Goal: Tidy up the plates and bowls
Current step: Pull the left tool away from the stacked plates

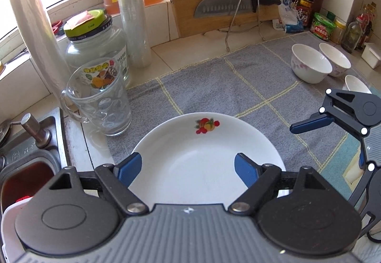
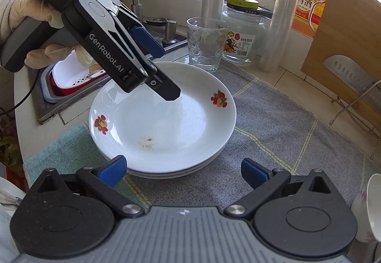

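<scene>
Now, left wrist: left gripper (image 1: 188, 167) spread above the plate (image 1: 202, 144), gripping nothing; bowls (image 1: 309, 65) at the cloth's (image 1: 214, 82) far right edge | right wrist: right gripper (image 2: 183, 172) spread and empty beside stacked plates (image 2: 166, 125) near the cloth's sink-side edge.

The black left gripper (image 2: 164, 72) carried "DAS Data Acquisition System" and "GenRobot.AI" in white, the orange plastic bottle (image 2: 309, 1) read "料酒", and the clear glass jar's label (image 2: 240, 41) read "950".
</scene>
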Tool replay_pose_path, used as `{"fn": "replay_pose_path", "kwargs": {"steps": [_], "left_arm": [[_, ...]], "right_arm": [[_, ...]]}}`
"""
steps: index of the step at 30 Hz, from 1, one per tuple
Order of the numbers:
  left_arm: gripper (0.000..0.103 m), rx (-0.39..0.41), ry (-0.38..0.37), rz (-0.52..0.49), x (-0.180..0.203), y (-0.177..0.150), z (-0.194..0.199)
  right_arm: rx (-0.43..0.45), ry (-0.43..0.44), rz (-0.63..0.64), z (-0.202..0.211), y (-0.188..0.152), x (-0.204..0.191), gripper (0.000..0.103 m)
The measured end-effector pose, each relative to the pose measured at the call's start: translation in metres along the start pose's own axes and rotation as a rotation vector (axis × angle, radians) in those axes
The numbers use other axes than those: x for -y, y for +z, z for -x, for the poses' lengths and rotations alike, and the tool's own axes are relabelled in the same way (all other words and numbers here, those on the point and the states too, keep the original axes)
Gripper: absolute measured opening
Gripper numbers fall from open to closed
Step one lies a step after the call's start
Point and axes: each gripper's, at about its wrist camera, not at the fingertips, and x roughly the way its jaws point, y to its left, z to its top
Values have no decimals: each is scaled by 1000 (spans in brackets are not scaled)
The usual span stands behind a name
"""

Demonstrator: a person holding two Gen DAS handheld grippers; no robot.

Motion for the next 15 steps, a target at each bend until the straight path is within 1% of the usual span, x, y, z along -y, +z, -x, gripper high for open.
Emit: {"fn": "replay_pose_path", "kwargs": {"steps": [3,5,7,10,15], "left_arm": [[90,88,-19,3,9,-4,11],[91,132,-27,2,16,-6,16],[91,157,-42,-7,23,-6,17],[92,205,-46,-26,37,-5,19],[92,233,-82,-62,65,1,13]], "right_arm": [[9,-59,-47,7,-2,3,103],[14,-96,-87,12,-5,6,103],[19,-141,-133,19,-10,10,103],[15,-215,-198,30,-19,17,103],[31,-308,-277,58,-41,35,103]]}}
